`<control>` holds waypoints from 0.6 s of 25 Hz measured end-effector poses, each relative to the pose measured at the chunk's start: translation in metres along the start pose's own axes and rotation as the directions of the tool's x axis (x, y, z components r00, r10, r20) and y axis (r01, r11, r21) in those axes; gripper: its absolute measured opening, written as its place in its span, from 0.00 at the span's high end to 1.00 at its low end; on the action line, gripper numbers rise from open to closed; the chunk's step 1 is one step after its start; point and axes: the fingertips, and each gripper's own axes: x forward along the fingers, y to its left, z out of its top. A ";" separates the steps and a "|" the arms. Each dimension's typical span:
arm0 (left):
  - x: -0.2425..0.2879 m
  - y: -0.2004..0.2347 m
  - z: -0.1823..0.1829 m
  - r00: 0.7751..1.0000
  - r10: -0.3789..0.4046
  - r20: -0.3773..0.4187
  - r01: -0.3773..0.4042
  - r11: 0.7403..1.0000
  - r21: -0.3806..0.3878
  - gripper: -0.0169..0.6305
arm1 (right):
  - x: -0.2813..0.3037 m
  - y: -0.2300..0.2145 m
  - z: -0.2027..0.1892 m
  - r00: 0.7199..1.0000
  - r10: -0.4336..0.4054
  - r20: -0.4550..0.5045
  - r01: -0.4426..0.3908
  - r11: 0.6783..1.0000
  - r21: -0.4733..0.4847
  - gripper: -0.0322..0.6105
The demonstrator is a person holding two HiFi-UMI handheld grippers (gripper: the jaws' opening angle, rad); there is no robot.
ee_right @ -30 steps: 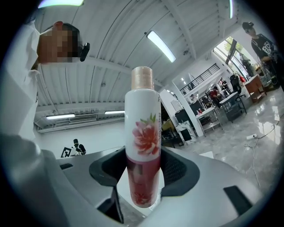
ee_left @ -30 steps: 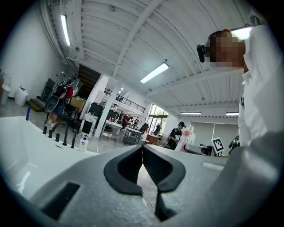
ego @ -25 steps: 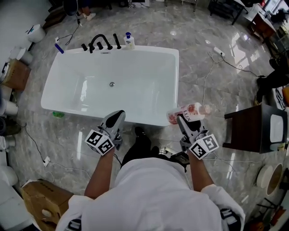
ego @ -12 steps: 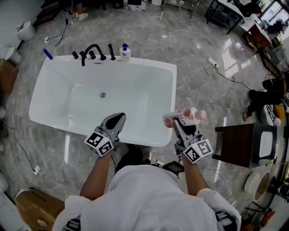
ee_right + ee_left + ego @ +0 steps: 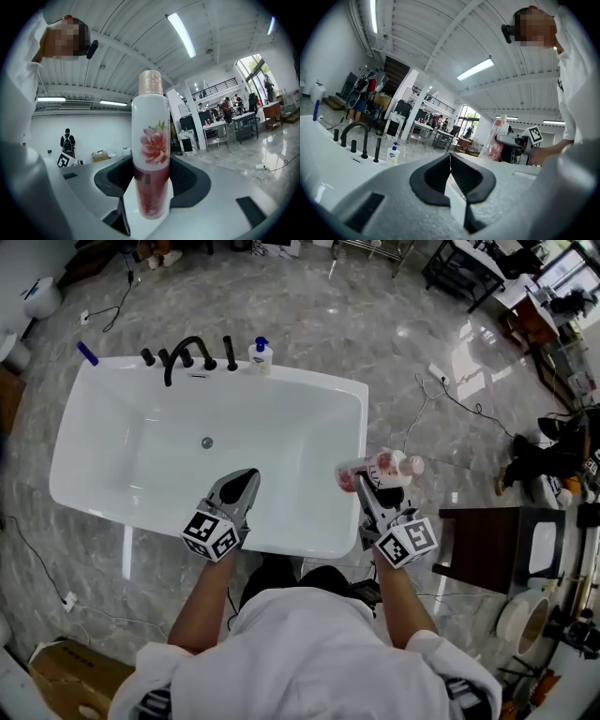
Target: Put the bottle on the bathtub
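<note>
A white bathtub fills the left middle of the head view. My right gripper is shut on a white and pink bottle with a flower print. The bottle lies sideways above the tub's right rim near the front corner, its pale cap pointing right. In the right gripper view the bottle stands between the jaws of my right gripper. My left gripper is shut and empty over the tub's near rim. In the left gripper view, my left gripper has its pads meeting, and the bottle shows at right.
A black faucet set and a small pump bottle stand on the tub's far rim. A dark side table is to the right on the marble floor. Cables trail across the floor. A cardboard box sits at bottom left.
Both grippers have moved forward relative to the tub. The held bottle has gone from beside the tub's front right corner to above its right rim. The left gripper now reaches over the near rim.
</note>
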 end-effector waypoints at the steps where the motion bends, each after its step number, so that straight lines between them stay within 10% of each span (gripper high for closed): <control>1: 0.001 0.003 0.001 1.000 0.008 0.000 -0.008 1.000 0.003 0.95 | 0.005 -0.001 0.001 1.000 -0.010 0.001 0.010 1.000 -0.003 0.60; 15: 0.033 -0.001 0.042 0.997 -0.028 0.067 0.024 0.998 0.065 0.95 | 0.036 -0.012 0.025 1.000 -0.016 -0.003 0.016 1.000 -0.014 0.60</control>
